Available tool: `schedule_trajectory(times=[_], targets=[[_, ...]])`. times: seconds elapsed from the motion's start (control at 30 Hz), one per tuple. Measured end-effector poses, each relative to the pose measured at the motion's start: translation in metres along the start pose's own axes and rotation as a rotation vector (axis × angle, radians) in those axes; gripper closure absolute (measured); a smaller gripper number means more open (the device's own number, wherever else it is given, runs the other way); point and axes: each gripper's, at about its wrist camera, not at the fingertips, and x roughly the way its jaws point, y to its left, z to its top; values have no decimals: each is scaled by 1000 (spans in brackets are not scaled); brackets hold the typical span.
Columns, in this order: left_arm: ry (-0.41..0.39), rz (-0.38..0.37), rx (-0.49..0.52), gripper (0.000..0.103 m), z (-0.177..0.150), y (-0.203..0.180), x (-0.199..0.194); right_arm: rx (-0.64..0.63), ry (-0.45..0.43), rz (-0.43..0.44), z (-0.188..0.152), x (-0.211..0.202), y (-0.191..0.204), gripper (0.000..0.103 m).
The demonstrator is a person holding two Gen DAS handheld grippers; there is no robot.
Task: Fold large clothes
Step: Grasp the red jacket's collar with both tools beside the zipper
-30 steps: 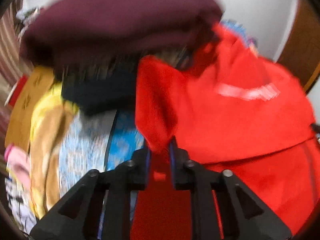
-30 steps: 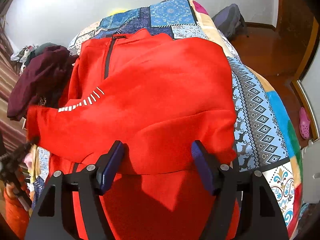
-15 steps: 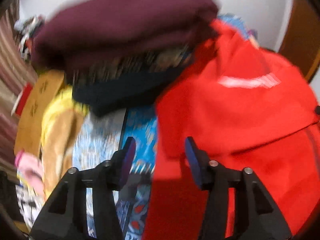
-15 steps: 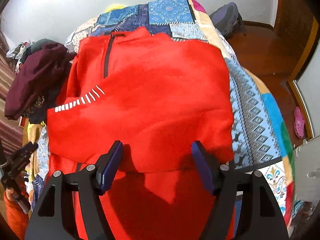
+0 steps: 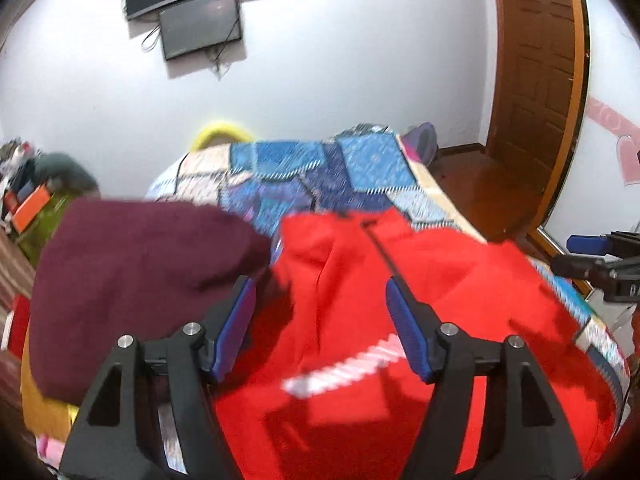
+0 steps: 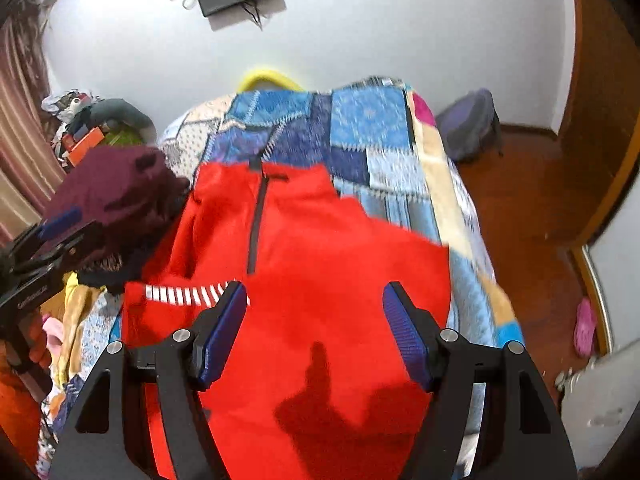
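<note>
Both views were smeared by motion; the quilt (image 6: 372, 128) pattern and the white stripes on the red jacket (image 6: 320, 264) could not be read cleanly. The jacket's near hem ran out of frame under your grippers, and its left edge sat against the maroon pile (image 5: 132, 276), so where one ended was hard to tell. What lay beneath that pile was mostly covered.

Your left gripper (image 5: 320, 316) pointed down over the jacket's left side, its jaws having just been opening; they stood wide with nothing pinched between the blue pads (image 5: 236, 328), the cloth lying below them. Your right gripper (image 6: 314, 326) hung angled down over the jacket's middle, jaws wide too, holding nothing.

The jacket lay spread on the quilted bed, collar toward the wall, zip (image 6: 256, 224) showing, sleeve folded across the front.
</note>
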Motion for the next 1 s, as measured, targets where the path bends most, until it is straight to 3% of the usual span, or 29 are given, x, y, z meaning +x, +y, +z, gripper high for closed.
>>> schedule_trajectory(times=[0.13,0.23,0.47,0.57,0.63,0.73,0.93,1.0], targets=[[19,-10,-11,36,34,0,29,-9,-23,11,27,12,1,36],[72,-46,-86,36,58,8,66,6,-21,26,48,26,-1,36],[186,-75,-198,36,78,22,139,77,22,72,89,82,-8,36],[276,-93,-264,37,74,23,175,118,67,97,100,116,-12,36],[313,-50,-286,38,66,22,198,162,104,114,103,139,-17,36],[331,28,-284,38,55,17,219,281,202,175,103,180,-30,36],[360,59,-231,38,40,8,244,380,288,158,98,237,-37,36],[361,60,-233,47,39,10,247,405,299,172,95,248,-38,36]])
